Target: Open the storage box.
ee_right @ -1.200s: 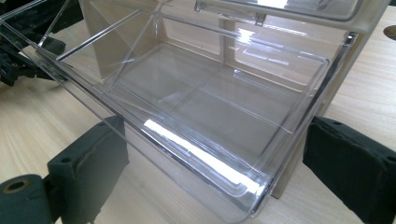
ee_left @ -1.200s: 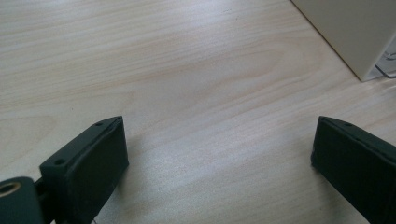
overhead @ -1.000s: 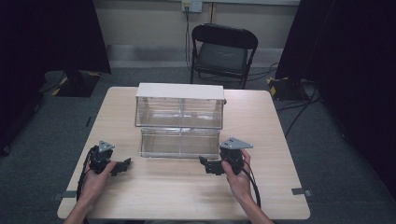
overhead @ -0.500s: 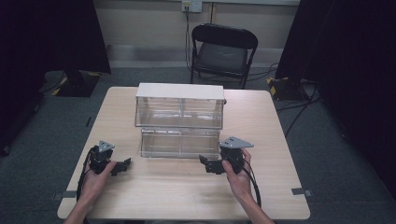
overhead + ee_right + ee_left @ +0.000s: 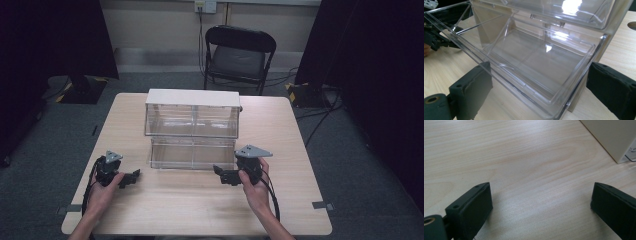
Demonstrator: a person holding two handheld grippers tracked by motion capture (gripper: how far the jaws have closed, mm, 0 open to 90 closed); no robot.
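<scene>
A cream cabinet (image 5: 192,98) with clear plastic drawers stands at the table's middle. Its lower clear drawer (image 5: 192,152) is pulled out toward me and looks empty. My right gripper (image 5: 222,175) sits at the drawer's front right corner, jaws pointing left. In the right gripper view the open drawer (image 5: 536,57) lies just ahead, and the right gripper (image 5: 539,75) is open with the drawer's front edge between its wide jaws, not touching. My left gripper (image 5: 131,177) rests on the table left of the drawer. It stands open (image 5: 540,195) over bare wood, with the cabinet's corner (image 5: 609,137) ahead.
The wooden table (image 5: 300,150) has bare room at the front and on both sides of the cabinet. A black folding chair (image 5: 239,55) stands behind the table. Dark curtains hang at both sides. Cables run on the floor at the right.
</scene>
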